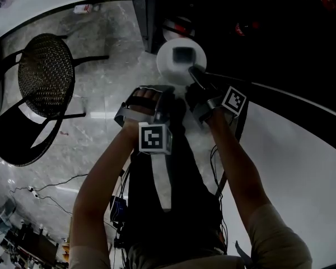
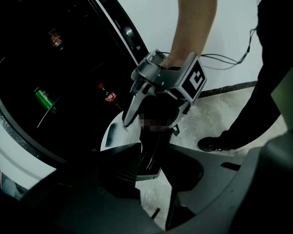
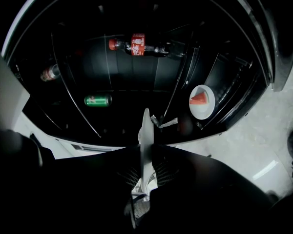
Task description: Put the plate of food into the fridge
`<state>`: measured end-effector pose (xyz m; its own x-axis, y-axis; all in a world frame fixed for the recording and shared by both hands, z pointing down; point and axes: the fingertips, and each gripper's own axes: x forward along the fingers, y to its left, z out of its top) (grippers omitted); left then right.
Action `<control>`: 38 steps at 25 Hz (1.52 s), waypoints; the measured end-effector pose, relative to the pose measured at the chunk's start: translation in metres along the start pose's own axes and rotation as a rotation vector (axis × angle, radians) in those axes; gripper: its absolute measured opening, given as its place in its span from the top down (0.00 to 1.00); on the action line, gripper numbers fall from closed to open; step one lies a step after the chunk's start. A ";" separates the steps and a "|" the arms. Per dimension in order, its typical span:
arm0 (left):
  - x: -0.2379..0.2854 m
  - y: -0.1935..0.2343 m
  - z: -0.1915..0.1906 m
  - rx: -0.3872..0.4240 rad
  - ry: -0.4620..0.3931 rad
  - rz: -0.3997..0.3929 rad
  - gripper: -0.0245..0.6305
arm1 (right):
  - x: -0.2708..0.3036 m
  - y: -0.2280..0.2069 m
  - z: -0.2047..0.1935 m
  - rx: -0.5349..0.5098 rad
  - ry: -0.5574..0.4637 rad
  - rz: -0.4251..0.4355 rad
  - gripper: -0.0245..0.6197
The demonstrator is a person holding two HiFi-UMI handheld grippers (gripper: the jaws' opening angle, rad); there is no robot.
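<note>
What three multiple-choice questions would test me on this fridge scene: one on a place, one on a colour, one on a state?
1. Where is the green can?
A. On a shelf inside the fridge
B. On the chair
C. On the floor

2. What colour is the plate being carried?
A. Blue
B. White
C. Black

3. What is the right gripper doing?
A. Standing open and empty
B. Gripping a bottle
C. Clamped on the plate's rim

Answers:
1. A, as the right gripper view shows the can lying on a wire shelf in the open fridge.
2. B, as the plate looks white from the head view.
3. C, as the plate stands edge-on between the closed jaws in the right gripper view.
</note>
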<state>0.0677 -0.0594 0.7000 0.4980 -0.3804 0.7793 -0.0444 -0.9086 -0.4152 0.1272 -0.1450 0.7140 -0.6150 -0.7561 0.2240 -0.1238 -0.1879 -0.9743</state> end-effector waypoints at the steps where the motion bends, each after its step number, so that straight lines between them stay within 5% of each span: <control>1: 0.004 0.001 0.000 0.009 0.006 -0.003 0.79 | 0.001 -0.002 0.002 0.001 -0.002 -0.002 0.90; 23: 0.053 0.047 -0.012 0.067 0.097 0.134 0.86 | 0.023 -0.023 0.028 0.058 -0.077 -0.032 0.90; 38: 0.068 0.060 -0.017 0.046 0.123 0.137 0.88 | 0.034 -0.029 0.039 0.062 -0.101 -0.049 0.90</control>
<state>0.0840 -0.1427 0.7360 0.3806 -0.5211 0.7639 -0.0634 -0.8388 -0.5407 0.1400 -0.1894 0.7504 -0.5278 -0.8035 0.2755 -0.1016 -0.2623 -0.9596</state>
